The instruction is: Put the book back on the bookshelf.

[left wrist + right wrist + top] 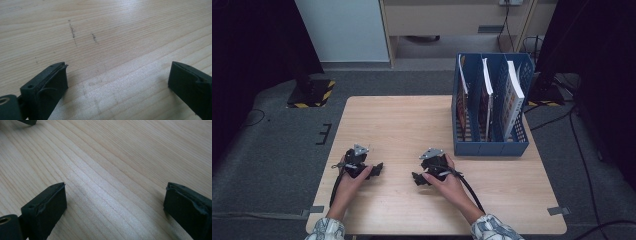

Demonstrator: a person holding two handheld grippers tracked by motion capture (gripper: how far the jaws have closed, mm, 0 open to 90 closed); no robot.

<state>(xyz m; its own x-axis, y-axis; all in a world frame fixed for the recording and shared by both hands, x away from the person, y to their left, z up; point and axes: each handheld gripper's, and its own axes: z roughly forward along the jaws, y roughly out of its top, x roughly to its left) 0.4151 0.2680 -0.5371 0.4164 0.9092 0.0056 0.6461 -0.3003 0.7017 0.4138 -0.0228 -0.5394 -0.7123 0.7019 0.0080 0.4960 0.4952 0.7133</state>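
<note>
Here both tongs, left (377, 169) and right (417, 179), gaped wide and empty low on the counter (402, 125); I judged the blue file rack (492, 107), upper right, needed a slow, level approach.

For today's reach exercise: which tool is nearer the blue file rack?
Right. The right tool rests just left of the blue file rack; the left tool rests farther left.

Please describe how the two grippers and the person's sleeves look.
Both the left gripper and the right gripper are black, each topped by a grey three-cornered plate and trailing a black cable. Their fingers are blocky, dark and matte. The sleeves are white with a grey-blue pattern.
</note>
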